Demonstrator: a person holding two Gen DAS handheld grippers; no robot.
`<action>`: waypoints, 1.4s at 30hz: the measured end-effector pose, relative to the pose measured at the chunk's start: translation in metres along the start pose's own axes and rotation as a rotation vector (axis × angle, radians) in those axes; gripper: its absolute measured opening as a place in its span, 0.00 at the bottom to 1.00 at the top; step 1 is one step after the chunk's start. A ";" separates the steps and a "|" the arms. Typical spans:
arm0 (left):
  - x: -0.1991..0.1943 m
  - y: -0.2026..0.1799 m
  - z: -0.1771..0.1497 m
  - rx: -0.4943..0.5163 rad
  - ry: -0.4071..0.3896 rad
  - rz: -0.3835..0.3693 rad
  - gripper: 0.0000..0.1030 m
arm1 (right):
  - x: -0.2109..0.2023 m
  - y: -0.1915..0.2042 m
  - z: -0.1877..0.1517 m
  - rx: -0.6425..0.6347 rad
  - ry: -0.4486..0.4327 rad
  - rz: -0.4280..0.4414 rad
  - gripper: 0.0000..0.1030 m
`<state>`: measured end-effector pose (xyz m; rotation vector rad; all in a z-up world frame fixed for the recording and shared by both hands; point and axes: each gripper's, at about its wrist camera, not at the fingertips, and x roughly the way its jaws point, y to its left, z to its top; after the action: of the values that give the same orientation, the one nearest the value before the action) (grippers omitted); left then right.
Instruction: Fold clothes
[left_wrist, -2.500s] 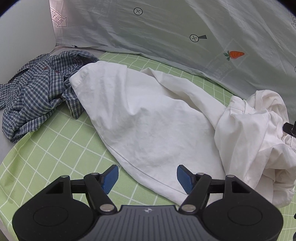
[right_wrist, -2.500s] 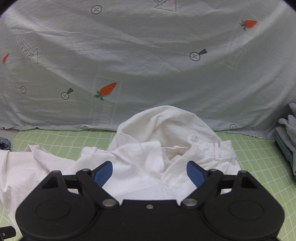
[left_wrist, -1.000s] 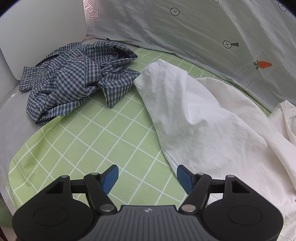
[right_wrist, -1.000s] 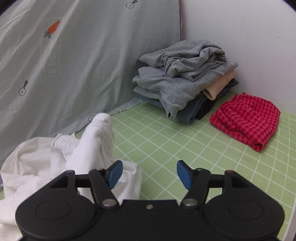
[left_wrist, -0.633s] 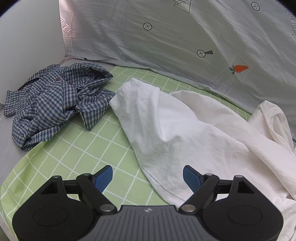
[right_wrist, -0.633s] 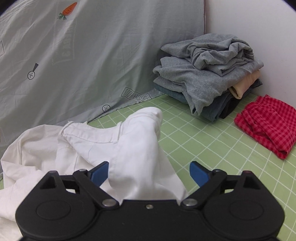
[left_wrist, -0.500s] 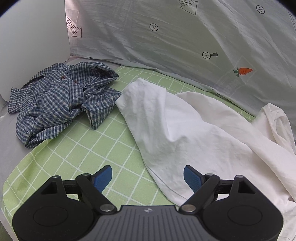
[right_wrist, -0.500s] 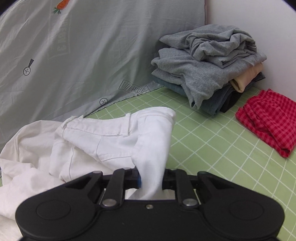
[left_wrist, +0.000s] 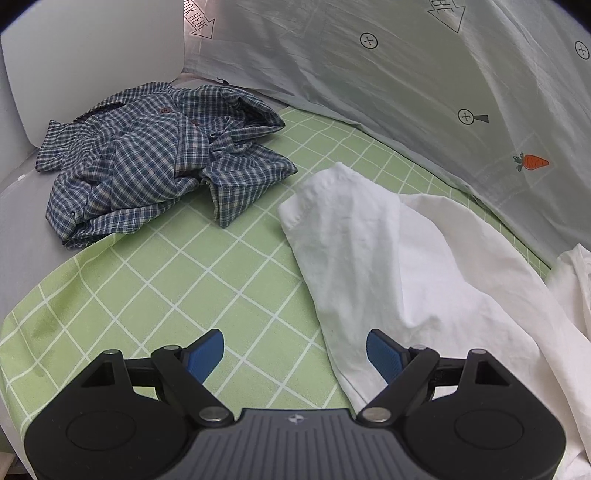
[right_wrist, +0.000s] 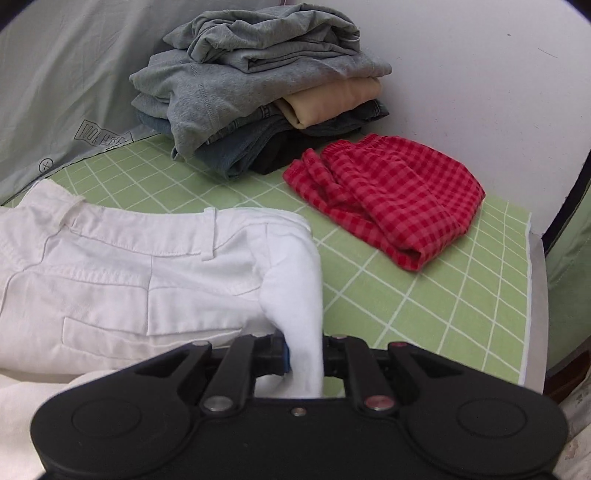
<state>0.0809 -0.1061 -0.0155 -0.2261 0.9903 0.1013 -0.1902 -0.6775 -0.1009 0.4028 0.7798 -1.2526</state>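
Note:
White trousers lie across the green checked mat. In the left wrist view a trouser leg (left_wrist: 388, 258) stretches from its hem at the middle toward the lower right. My left gripper (left_wrist: 295, 354) is open and empty, low over the mat, with its right finger over the leg's near edge. In the right wrist view the waistband end of the white trousers (right_wrist: 147, 266) lies spread to the left. My right gripper (right_wrist: 304, 356) is shut on a fold of the waistband corner.
A crumpled blue plaid shirt (left_wrist: 155, 162) lies at the mat's far left. A stack of folded grey, tan and denim clothes (right_wrist: 258, 85) and a folded red checked garment (right_wrist: 388, 199) sit at the far right. A printed grey sheet (left_wrist: 406, 74) hangs behind. The mat's edge (right_wrist: 524, 295) is at right.
My right gripper stayed shut on the waistband corner and pulled it right, spreading the waist flatter. The left gripper stayed open and swung left, bringing the plaid shirt more into view.

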 end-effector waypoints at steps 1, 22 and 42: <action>0.002 0.001 0.003 -0.005 -0.004 -0.005 0.81 | -0.001 0.003 -0.002 -0.012 -0.003 -0.004 0.12; 0.098 -0.022 0.040 0.002 -0.008 -0.047 0.62 | 0.016 0.043 -0.004 -0.158 0.015 -0.154 0.19; -0.038 0.056 -0.017 -0.135 -0.133 0.080 0.03 | -0.021 0.004 -0.031 -0.148 0.008 -0.001 0.12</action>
<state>0.0363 -0.0549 -0.0005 -0.2992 0.8608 0.2536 -0.1981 -0.6415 -0.1071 0.2872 0.8730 -1.1866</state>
